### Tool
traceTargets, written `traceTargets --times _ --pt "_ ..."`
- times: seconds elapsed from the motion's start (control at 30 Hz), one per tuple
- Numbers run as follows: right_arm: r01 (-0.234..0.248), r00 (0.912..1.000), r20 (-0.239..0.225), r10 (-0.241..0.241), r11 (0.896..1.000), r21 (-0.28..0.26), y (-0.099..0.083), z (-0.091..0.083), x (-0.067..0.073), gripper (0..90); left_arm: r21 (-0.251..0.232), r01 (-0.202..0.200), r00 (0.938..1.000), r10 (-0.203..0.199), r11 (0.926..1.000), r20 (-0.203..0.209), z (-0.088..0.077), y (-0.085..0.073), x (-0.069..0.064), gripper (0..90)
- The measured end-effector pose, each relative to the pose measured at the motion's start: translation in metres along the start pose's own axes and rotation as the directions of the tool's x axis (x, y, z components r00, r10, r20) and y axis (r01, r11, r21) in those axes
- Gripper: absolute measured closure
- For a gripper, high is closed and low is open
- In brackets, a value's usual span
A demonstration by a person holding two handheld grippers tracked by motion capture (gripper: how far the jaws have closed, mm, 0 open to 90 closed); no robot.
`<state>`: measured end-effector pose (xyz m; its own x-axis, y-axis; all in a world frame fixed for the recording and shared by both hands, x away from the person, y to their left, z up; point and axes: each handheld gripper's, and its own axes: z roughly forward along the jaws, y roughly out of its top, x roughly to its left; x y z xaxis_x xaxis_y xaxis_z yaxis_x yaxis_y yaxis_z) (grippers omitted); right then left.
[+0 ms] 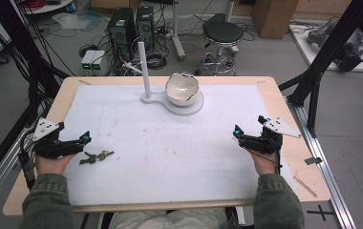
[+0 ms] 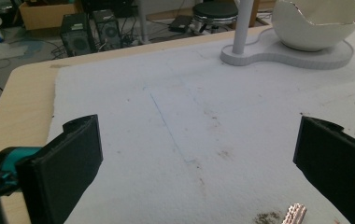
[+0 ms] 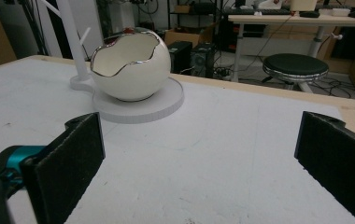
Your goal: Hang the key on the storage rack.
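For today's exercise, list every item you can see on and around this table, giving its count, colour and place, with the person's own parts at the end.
Keys: one bunch, metallic, near left of mat, beside the left gripper.
Egg-shaped bowl: one, white with jagged silver rim, on the stand's round base.
Stand: one, white, upright post with flat base, far centre.
Mat: one, white, stained, covering the table.
Table: one, light wood.
Stool: one, black seat, on the floor behind.
Computer towers: two, black, on the floor behind.
Left gripper: one, black, open.
Right gripper: one, black, open.
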<state>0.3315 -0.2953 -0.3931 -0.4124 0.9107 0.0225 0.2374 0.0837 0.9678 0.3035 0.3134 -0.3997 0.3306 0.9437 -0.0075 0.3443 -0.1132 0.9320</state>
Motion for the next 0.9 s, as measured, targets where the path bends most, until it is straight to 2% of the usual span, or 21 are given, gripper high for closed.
traceTargets --times 0.23,0.3,0.5,0.63,0.9 --pt "0.013 0.9999 -0.004 -0.013 1.0 -0.002 0.0 0.001 0.001 0.6 0.019 -0.011 0.9994 0.011 0.9997 0.033 0.004 0.001 -0.005 1.7" --pt "0.012 0.9999 -0.005 -0.012 1.0 -0.001 0.0 0.001 0.001 0.6 0.039 -0.031 0.9984 0.029 0.9988 0.048 0.007 0.0 -0.008 1.7" --pt "0.007 1.0 -0.006 -0.007 1.0 0.007 0.0 0.001 0.001 0.5 0.059 -0.045 0.9966 0.041 0.9972 0.071 0.011 0.001 -0.012 1.7" --pt "0.014 0.9999 -0.006 -0.014 1.0 0.007 -0.001 0.001 0.001 0.6 0.081 -0.06 0.9929 0.051 0.9949 0.107 0.015 0.002 -0.018 1.7" --pt "0.013 0.9999 -0.01 -0.013 1.0 0.014 -0.001 0.001 0.001 0.6 0.127 -0.103 0.9856 0.084 0.9865 0.147 0.021 0.004 -0.027 1.7"
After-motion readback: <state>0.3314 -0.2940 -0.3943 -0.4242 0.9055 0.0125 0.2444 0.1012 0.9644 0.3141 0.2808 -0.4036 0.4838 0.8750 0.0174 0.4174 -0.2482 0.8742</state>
